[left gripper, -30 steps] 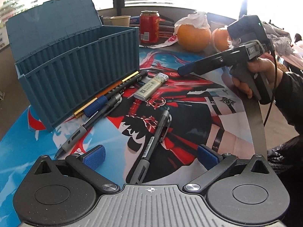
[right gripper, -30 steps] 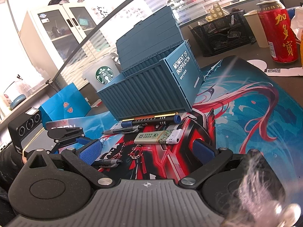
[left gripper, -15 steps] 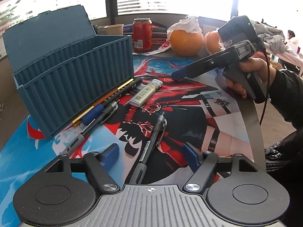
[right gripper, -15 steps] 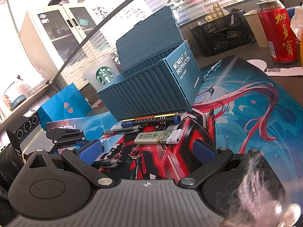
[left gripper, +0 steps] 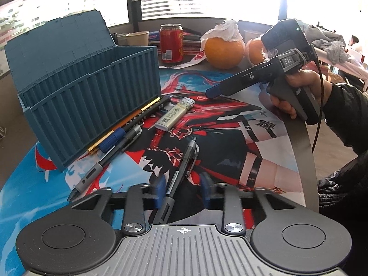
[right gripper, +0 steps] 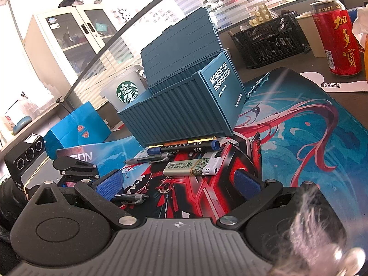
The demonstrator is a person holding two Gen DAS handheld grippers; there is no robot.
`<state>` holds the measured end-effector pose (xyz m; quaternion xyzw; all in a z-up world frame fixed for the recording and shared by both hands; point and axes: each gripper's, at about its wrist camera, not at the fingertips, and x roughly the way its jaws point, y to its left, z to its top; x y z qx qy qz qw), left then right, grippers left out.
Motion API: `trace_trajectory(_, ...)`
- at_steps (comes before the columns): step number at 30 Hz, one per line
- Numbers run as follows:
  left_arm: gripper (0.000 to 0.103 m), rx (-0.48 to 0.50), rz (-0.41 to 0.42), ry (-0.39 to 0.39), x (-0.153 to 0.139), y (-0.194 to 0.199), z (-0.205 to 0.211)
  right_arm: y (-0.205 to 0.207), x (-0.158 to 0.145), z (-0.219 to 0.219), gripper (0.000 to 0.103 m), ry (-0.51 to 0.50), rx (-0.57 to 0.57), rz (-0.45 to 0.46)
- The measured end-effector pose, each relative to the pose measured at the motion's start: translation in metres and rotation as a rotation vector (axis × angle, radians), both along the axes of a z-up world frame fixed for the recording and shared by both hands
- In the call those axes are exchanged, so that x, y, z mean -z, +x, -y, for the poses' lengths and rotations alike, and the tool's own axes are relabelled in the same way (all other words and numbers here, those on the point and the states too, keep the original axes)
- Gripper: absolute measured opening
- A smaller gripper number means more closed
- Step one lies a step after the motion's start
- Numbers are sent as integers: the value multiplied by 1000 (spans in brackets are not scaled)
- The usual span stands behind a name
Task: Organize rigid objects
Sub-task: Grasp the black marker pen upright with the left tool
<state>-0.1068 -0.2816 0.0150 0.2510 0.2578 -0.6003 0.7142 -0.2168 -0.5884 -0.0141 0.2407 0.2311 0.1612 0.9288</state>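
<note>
Since a second ago my left gripper (left gripper: pixel 181 189) has narrowed its blue pads (left gripper: pixel 158 188) around the black pen (left gripper: pixel 181 172) lying on the printed mat (left gripper: pixel 230 142); the pads sit just beside the barrel on either side, motion-blurred, and I cannot tell whether they touch it. My right gripper (right gripper: pixel 179 181) has not moved and hangs wide open above the mat, with the lighter (right gripper: pixel 191 166) lying beyond its fingertips. Further on, two more pens (right gripper: pixel 181 147) and a gold-tipped pencil (left gripper: pixel 124 124) lie against the front wall of the open blue container box (left gripper: pixel 92 96). A red can (left gripper: pixel 171 43) and oranges (left gripper: pixel 224 50) stand behind the mat.
</note>
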Motion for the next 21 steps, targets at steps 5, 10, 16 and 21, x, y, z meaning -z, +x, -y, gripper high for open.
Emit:
trace_trajectory(5,12,-22,-8,-8,0,-1,-1,0,0,0,103,1,1,0)
trace_trajectory(10,8,-33,-27,-14,-1,1,-1,0,0,1,103,1,4,0)
trace_trajectory(16,7,-36,-30,-17,-5,4,-1,0,0,1,103,2,3,1)
trace_trajectory(21,7,-40,-34,-27,-10,6,0,-1,0,1,103,2,3,1)
